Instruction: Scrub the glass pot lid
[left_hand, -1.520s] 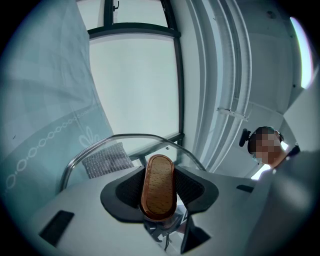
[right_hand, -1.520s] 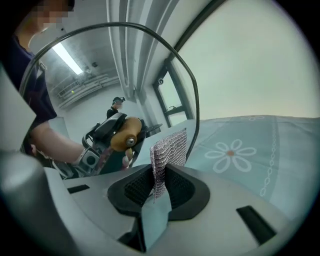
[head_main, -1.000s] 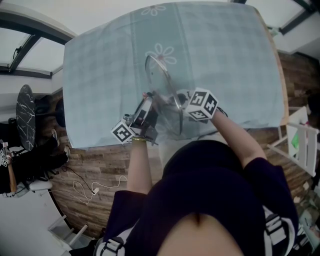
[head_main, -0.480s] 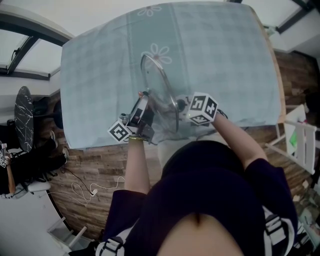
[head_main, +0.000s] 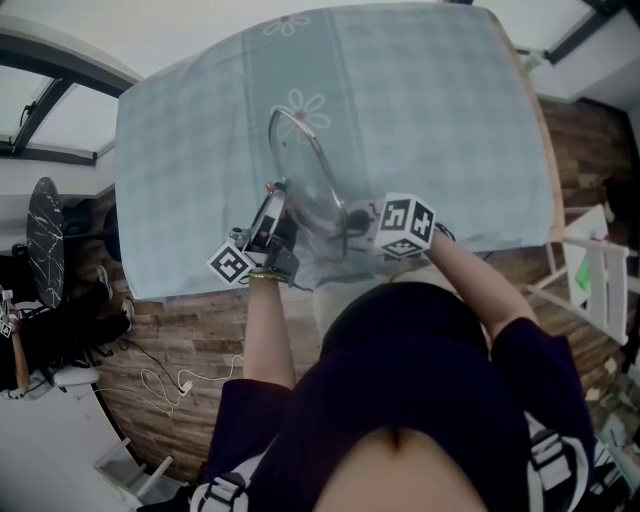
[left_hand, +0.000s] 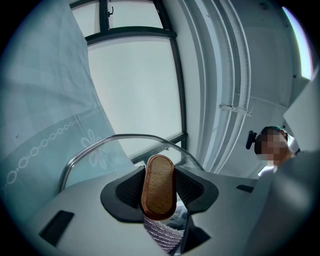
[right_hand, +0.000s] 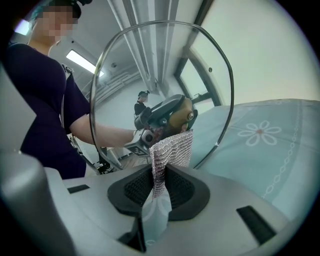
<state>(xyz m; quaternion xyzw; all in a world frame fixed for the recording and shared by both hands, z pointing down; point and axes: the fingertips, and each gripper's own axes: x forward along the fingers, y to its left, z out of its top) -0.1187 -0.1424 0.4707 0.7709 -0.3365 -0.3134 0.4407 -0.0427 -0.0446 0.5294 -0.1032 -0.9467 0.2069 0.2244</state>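
Note:
The glass pot lid (head_main: 305, 180) stands on edge over the table (head_main: 450, 120), which wears a pale blue flowered cloth. My left gripper (head_main: 268, 222) is shut on the lid's wooden knob (left_hand: 158, 175), and the steel rim (left_hand: 95, 145) arcs beyond it. From the other side, my right gripper (head_main: 362, 220) is shut on a silver mesh scrubbing cloth (right_hand: 172, 149). The cloth's free end lies against the lid's glass (right_hand: 160, 65). In the right gripper view the knob (right_hand: 181, 112) and the left gripper (right_hand: 159, 116) show through the glass.
The table's near edge (head_main: 200, 288) runs just under both grippers. A white rack (head_main: 600, 275) stands on the wooden floor at the right. Dark gear (head_main: 50, 230) and a white cable (head_main: 170, 380) lie at the left.
The right gripper and its cloth have slid a little across the glass towards the near edge. The lid and left gripper have only drifted slightly left in the view.

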